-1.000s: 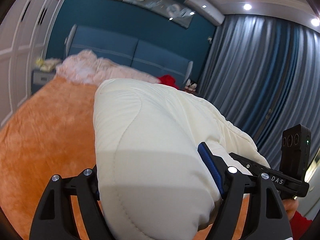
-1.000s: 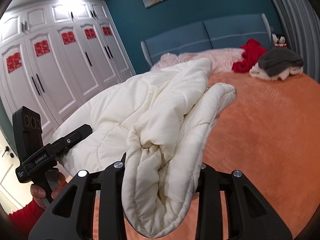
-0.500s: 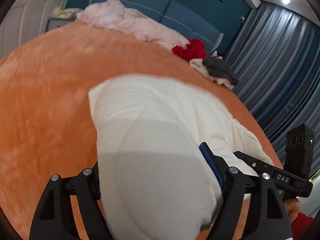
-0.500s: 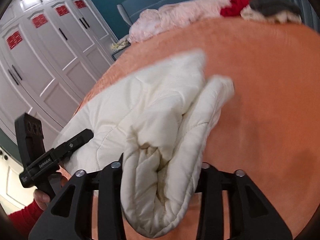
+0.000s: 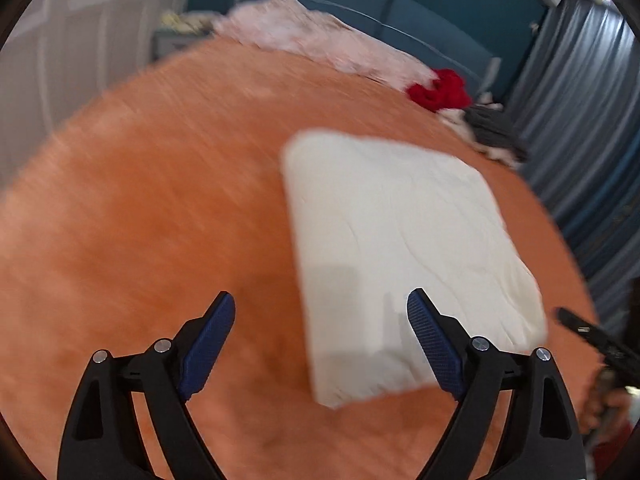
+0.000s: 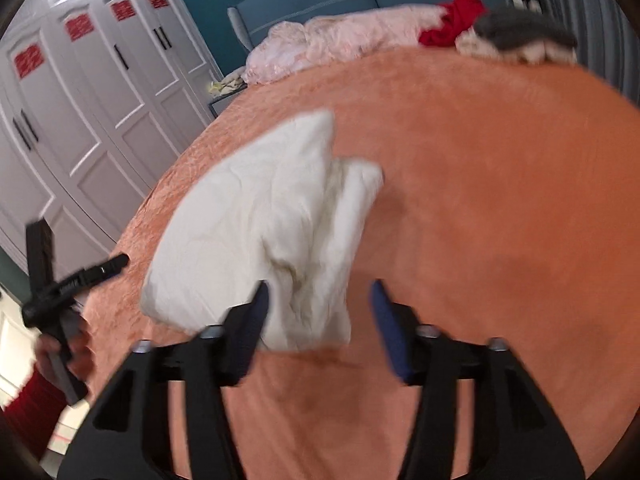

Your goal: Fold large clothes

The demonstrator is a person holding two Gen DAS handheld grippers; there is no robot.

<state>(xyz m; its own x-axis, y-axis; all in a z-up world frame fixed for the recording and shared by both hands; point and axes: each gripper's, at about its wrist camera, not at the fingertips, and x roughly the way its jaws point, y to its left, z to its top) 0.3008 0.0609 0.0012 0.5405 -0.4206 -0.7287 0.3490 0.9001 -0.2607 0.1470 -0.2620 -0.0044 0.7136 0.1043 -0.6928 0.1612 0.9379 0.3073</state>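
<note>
Two hand-held grippers, left (image 5: 320, 320) and right (image 6: 320, 304), spread wide, empty, folded cream garment (image 5: 400, 232) lying just ahead on orange bed (image 5: 140, 200)

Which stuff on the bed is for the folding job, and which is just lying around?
For the job:
- folded cream quilted garment
- left tool, open
- right tool, open

Just lying about:
- pink blanket
- red garment
- grey and white clothes pile
- orange bedcover underneath
</note>
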